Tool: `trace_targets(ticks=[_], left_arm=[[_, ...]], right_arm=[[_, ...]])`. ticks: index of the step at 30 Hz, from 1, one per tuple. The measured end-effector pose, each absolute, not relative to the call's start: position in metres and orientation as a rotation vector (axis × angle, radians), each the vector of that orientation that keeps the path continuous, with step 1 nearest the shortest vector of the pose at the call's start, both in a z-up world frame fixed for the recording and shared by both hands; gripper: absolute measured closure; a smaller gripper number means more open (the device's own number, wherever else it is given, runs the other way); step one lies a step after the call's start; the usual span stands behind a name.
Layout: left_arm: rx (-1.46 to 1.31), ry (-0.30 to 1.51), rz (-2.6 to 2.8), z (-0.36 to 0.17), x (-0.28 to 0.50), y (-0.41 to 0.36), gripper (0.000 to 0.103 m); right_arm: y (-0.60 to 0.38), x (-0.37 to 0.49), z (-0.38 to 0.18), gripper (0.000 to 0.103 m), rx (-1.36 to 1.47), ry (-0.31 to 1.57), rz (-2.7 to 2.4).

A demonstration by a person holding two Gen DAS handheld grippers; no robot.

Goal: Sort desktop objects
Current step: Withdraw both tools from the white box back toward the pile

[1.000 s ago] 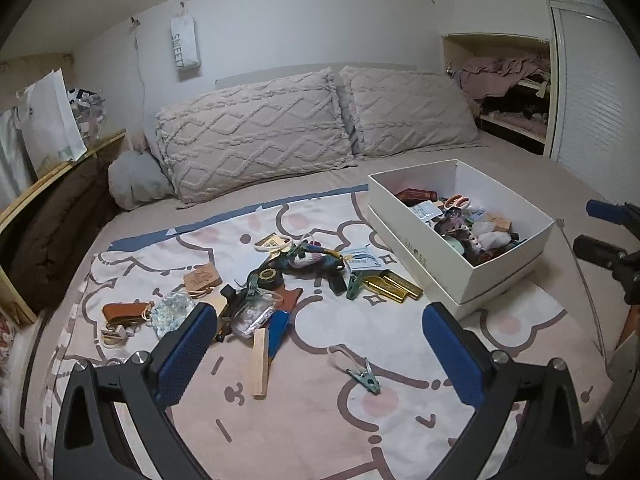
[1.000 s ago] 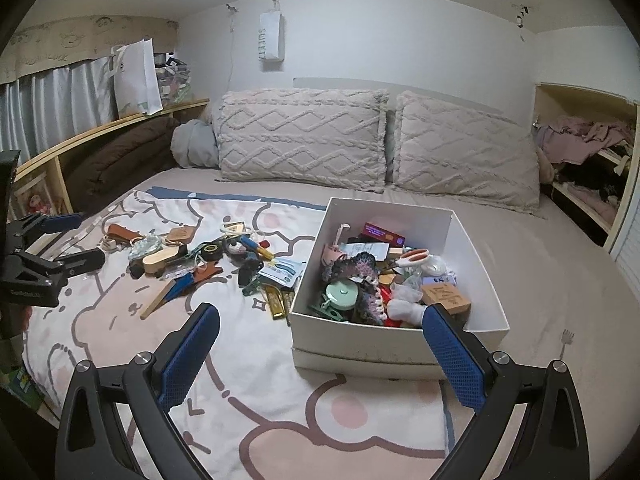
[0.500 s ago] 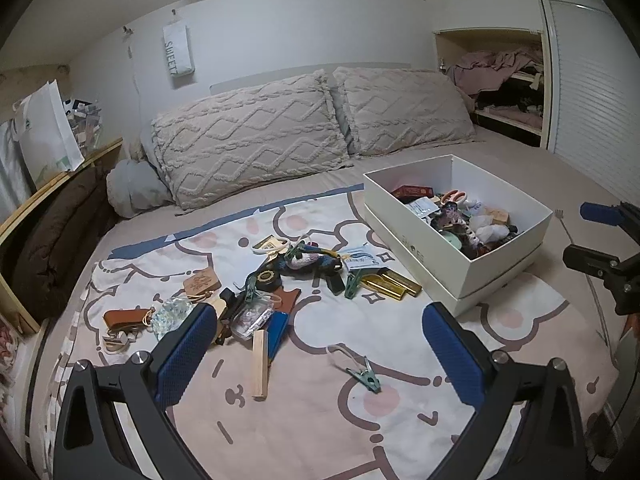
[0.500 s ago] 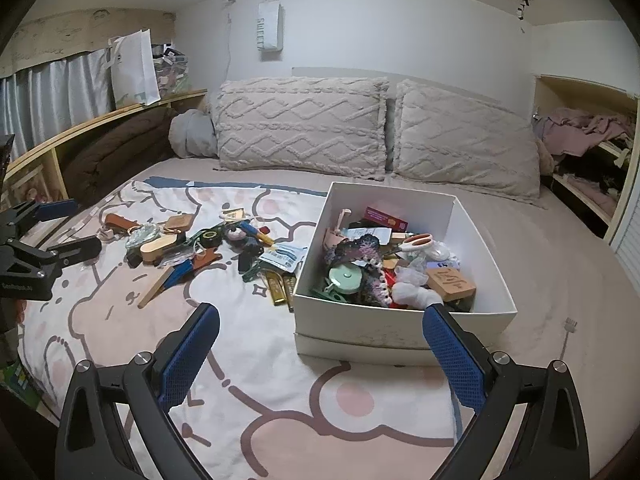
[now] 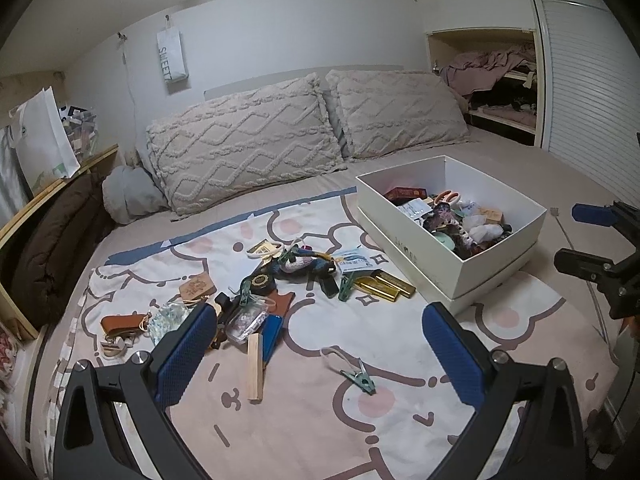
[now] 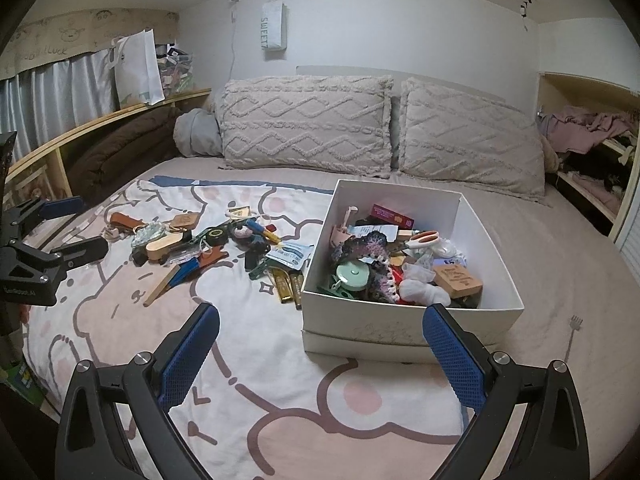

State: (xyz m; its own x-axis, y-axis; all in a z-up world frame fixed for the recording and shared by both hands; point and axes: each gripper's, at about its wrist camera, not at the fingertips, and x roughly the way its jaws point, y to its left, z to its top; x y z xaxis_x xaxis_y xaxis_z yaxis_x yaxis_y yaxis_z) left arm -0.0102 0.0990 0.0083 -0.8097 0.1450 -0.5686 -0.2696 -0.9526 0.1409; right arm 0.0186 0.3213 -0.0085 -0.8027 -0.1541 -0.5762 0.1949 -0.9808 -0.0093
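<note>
I see a white box (image 6: pixel 408 322) just ahead of my right tool, standing on its lid, open, piled with things: a mint round case (image 6: pixel 352 275), crocheted purple yarn piece (image 6: pixel 366 245), orange-handled scissors (image 6: pixel 424 237), a wooden tag (image 6: pixel 457 278) and a red-purple carton (image 6: pixel 391 213). Left of the box a loose heap (image 5: pixel 280 276) lies on the blanket, ahead of my left tool: gold bars (image 5: pixel 386 286), a brown leather strap (image 5: pixel 120 323), a blue flat piece (image 5: pixel 271 330). A wooden stick (image 5: pixel 255 366) and a green clip (image 5: pixel 359 374) lie nearer, between its fingers.
</note>
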Motion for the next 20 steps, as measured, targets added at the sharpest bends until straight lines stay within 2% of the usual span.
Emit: trace_targets(ticks=[20], left_arm=[[-0.870, 0.361, 2.745, 0.001, -0.011, 0.113, 0.000]], right_arm=[[0.328, 0.017, -0.014, 0.002, 0.903, 0.070, -2.811]])
